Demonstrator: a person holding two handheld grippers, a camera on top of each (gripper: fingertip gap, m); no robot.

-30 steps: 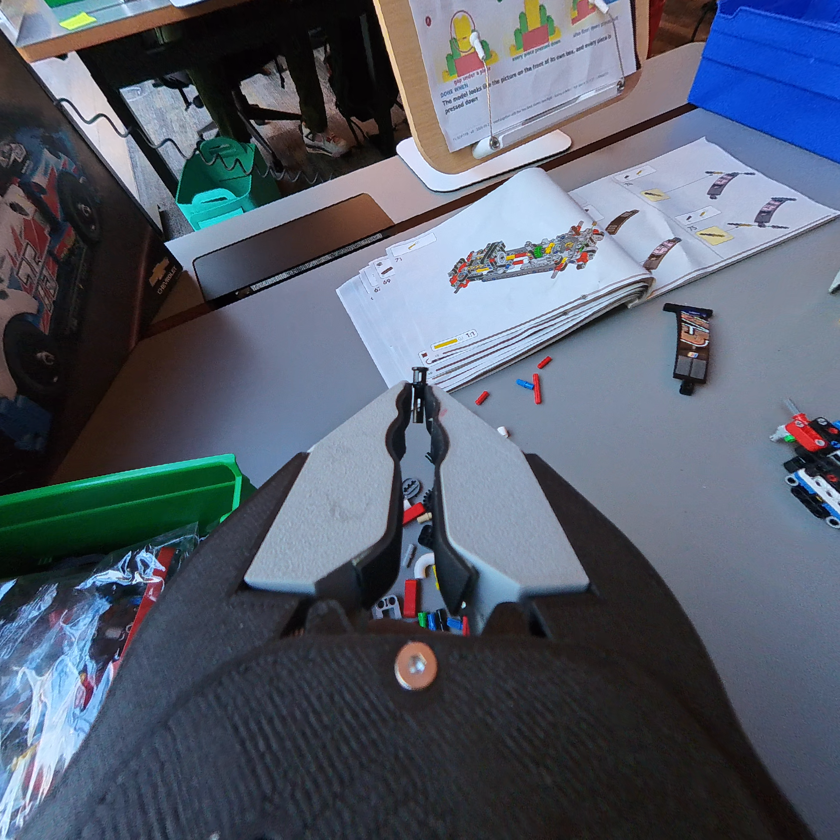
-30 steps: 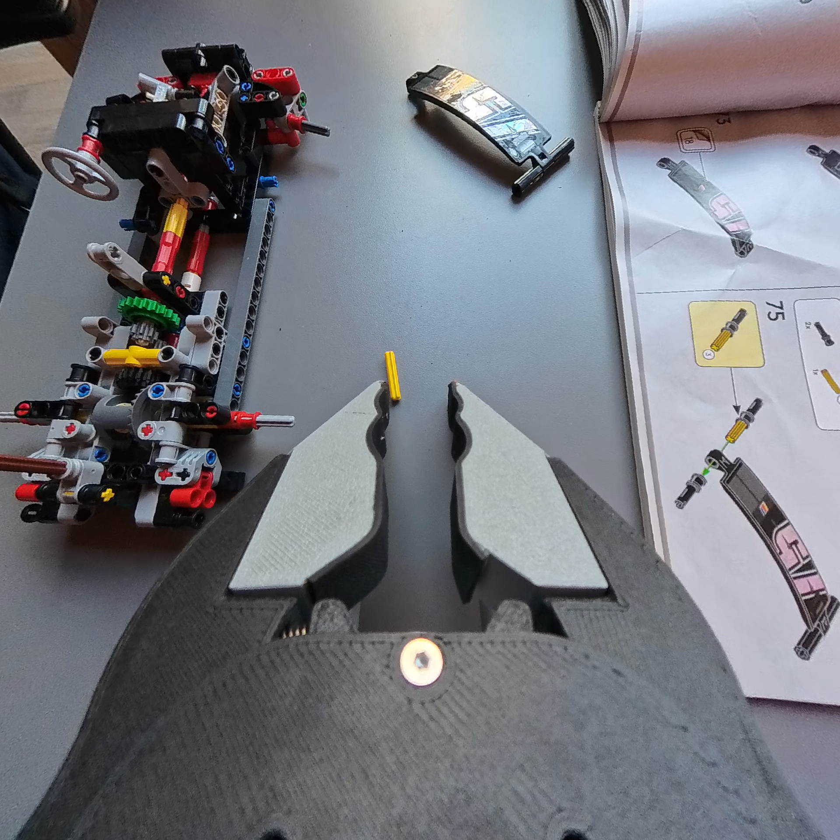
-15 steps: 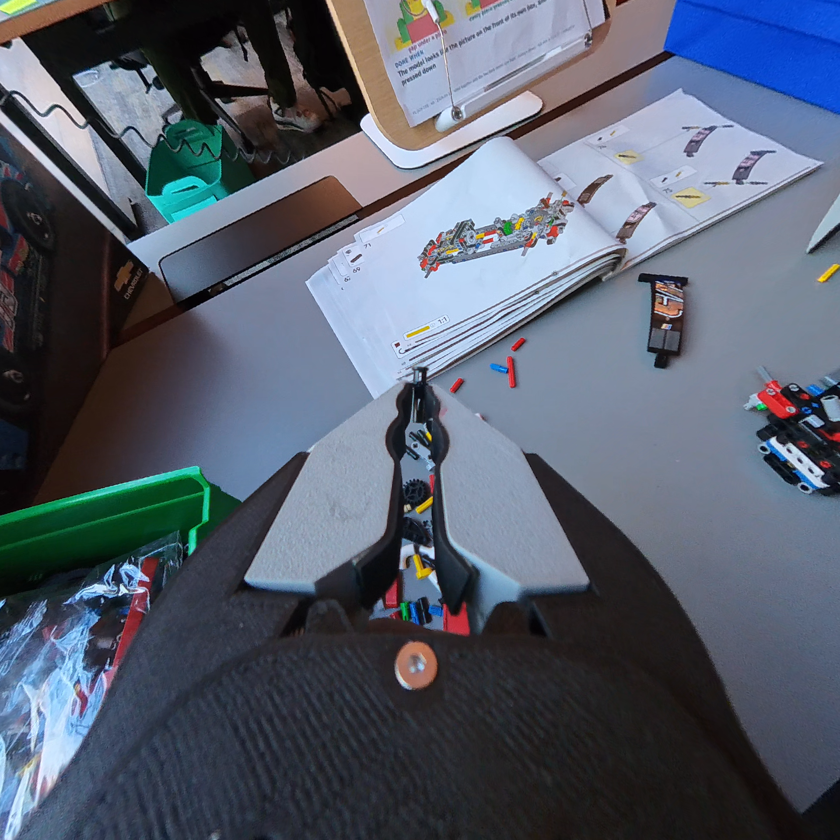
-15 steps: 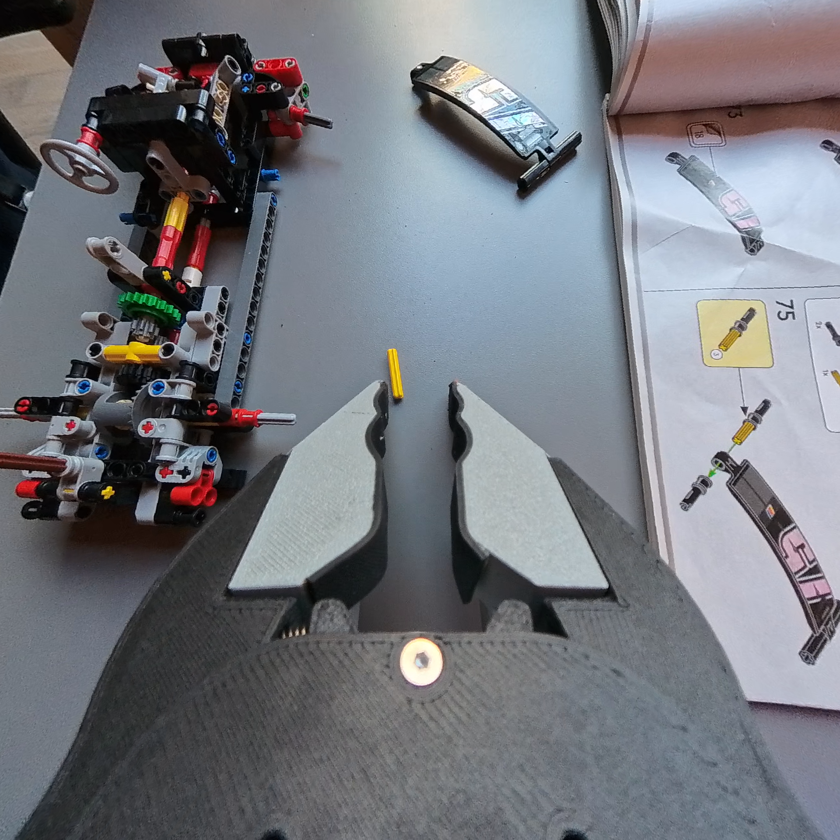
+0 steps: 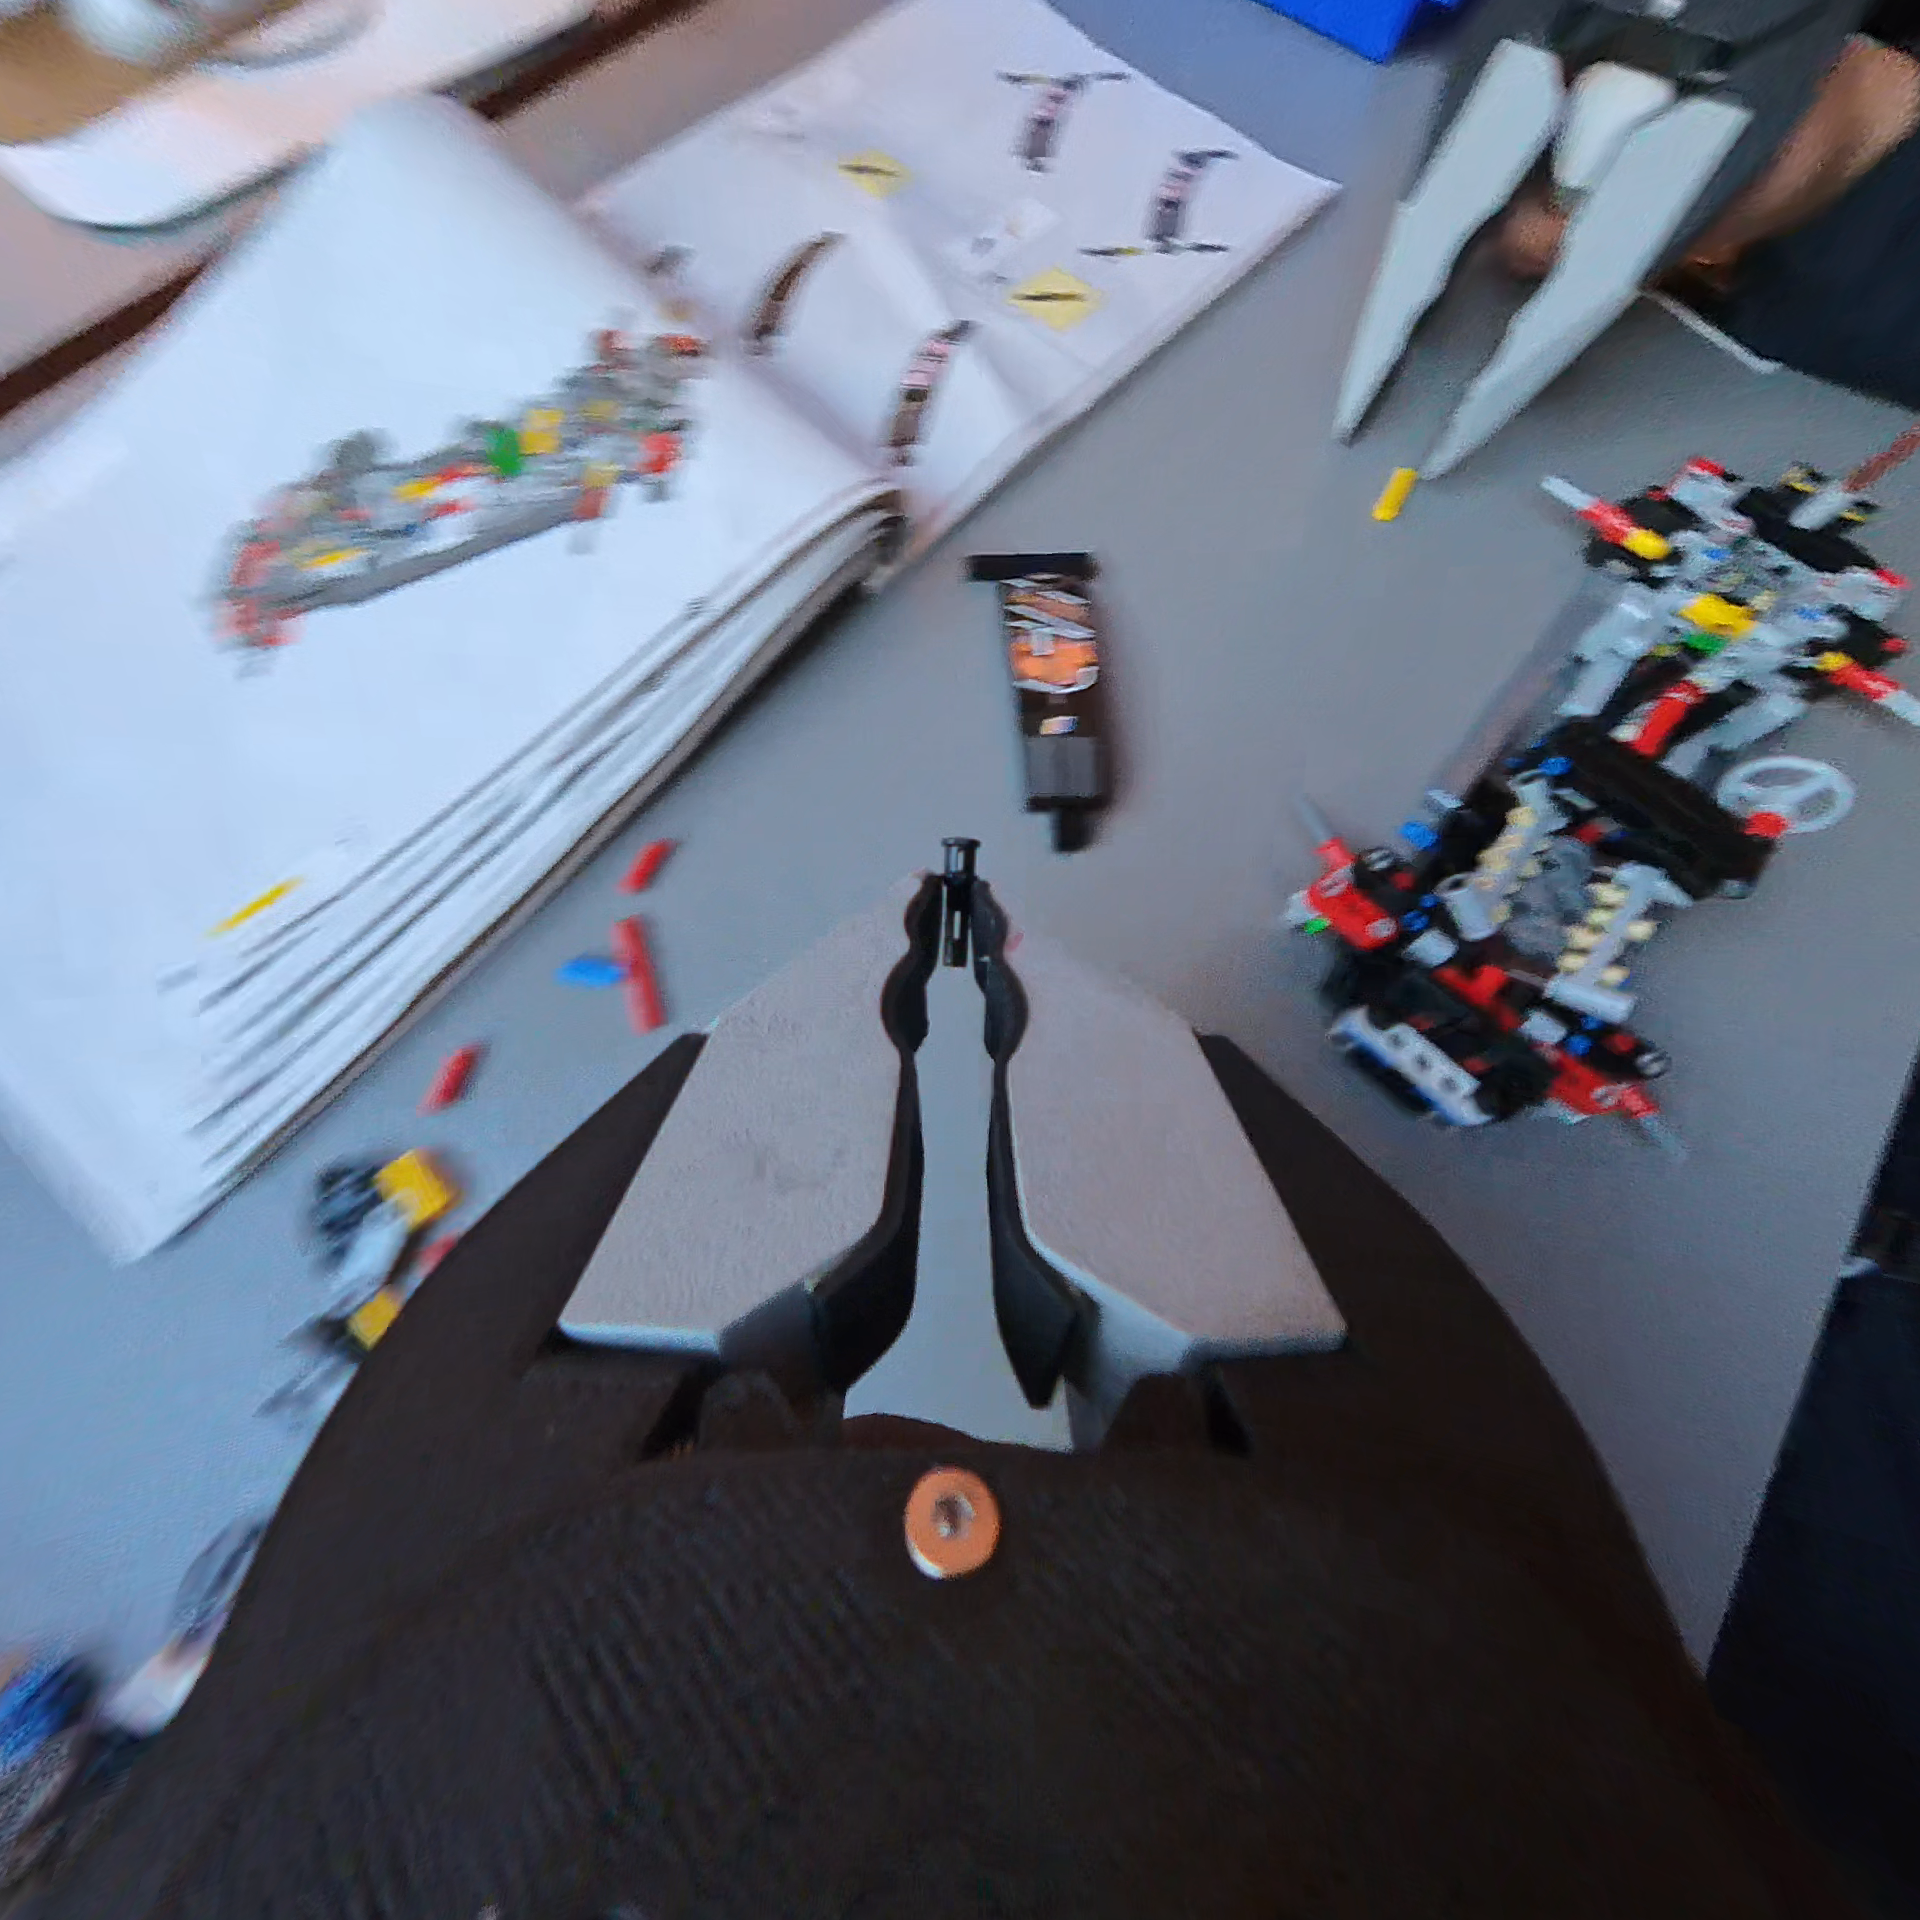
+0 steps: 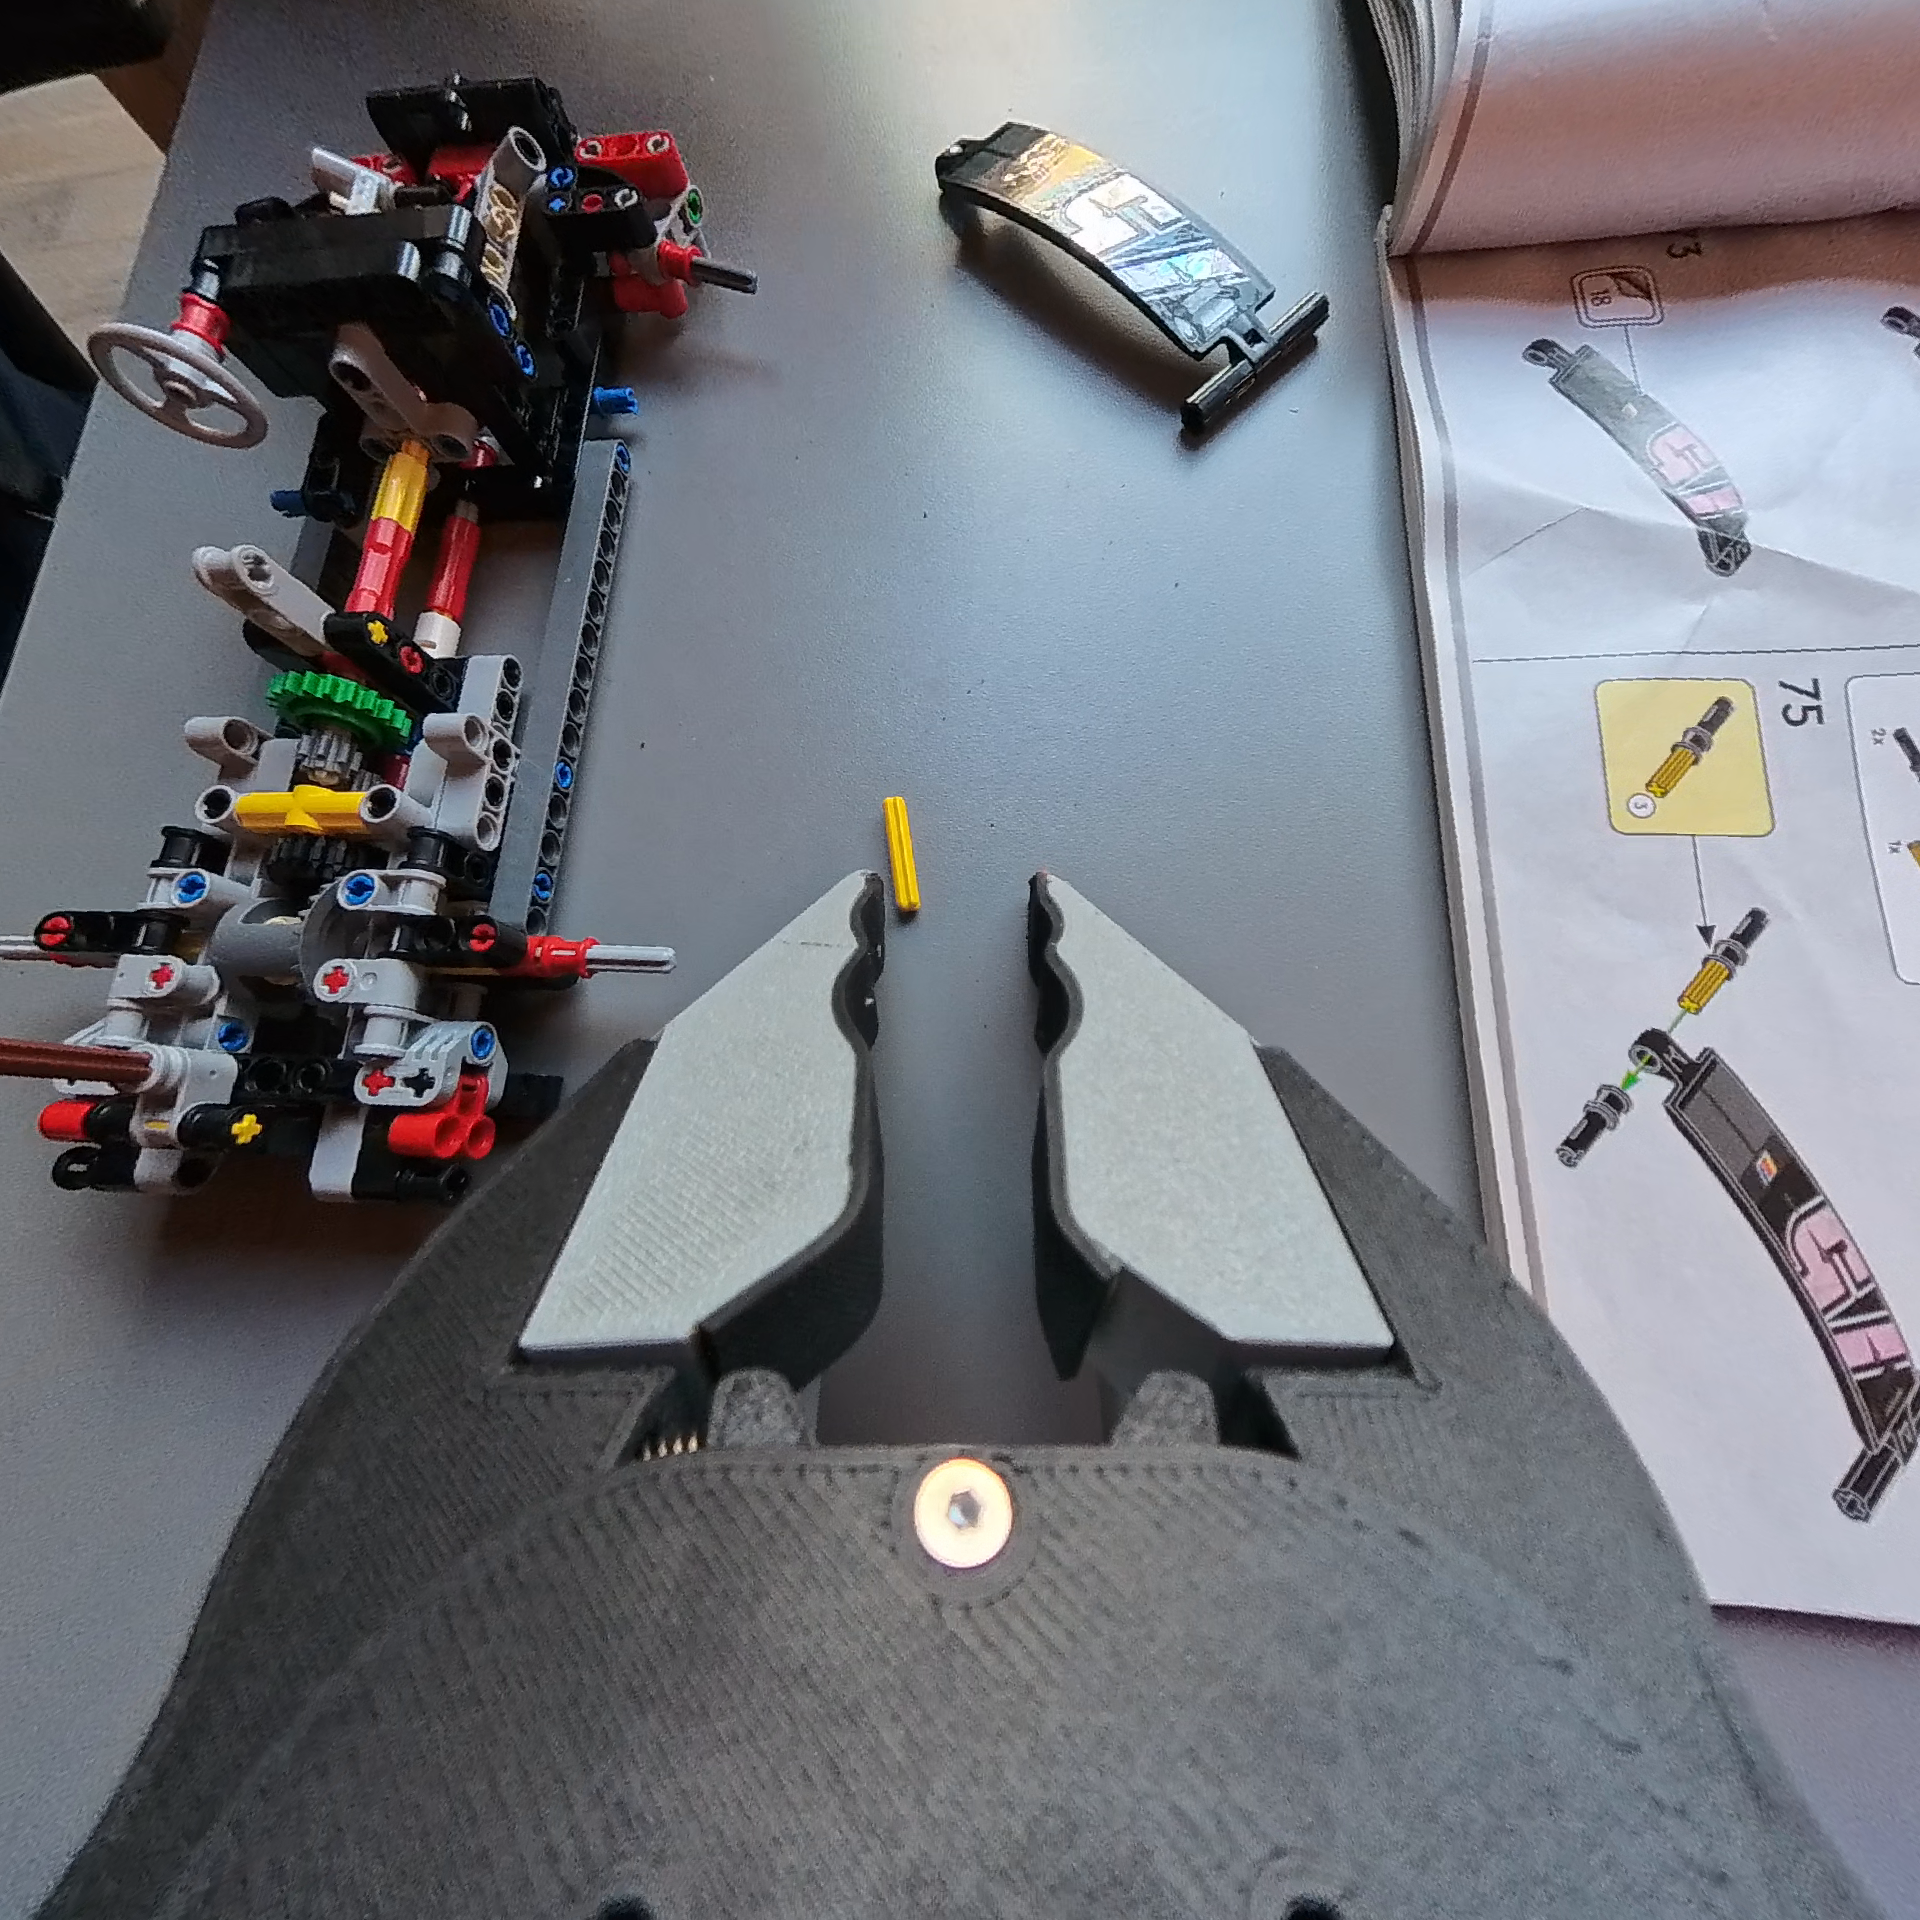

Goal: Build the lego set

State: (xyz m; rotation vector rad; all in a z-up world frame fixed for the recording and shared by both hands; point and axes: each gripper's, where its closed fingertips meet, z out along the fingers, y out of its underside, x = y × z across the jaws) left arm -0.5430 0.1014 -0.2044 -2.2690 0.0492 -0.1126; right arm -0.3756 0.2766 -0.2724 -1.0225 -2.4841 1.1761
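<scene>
Left wrist view: the left hand-held gripper [image 5: 957, 914] points forward over the grey surface [image 5: 1195, 644], clenched on a small black pin [image 5: 957, 883] that juts past its tips; a black curved panel [image 5: 1055, 686] lies just beyond. Right wrist view: the right hand-held gripper [image 6: 956, 899] hangs released, tilted down, a yellow axle [image 6: 901, 854] lying just beside its left fingertip; a brick chassis [image 6: 384, 644] sits at left, an instruction booklet [image 6: 1683, 831] at right.
</scene>
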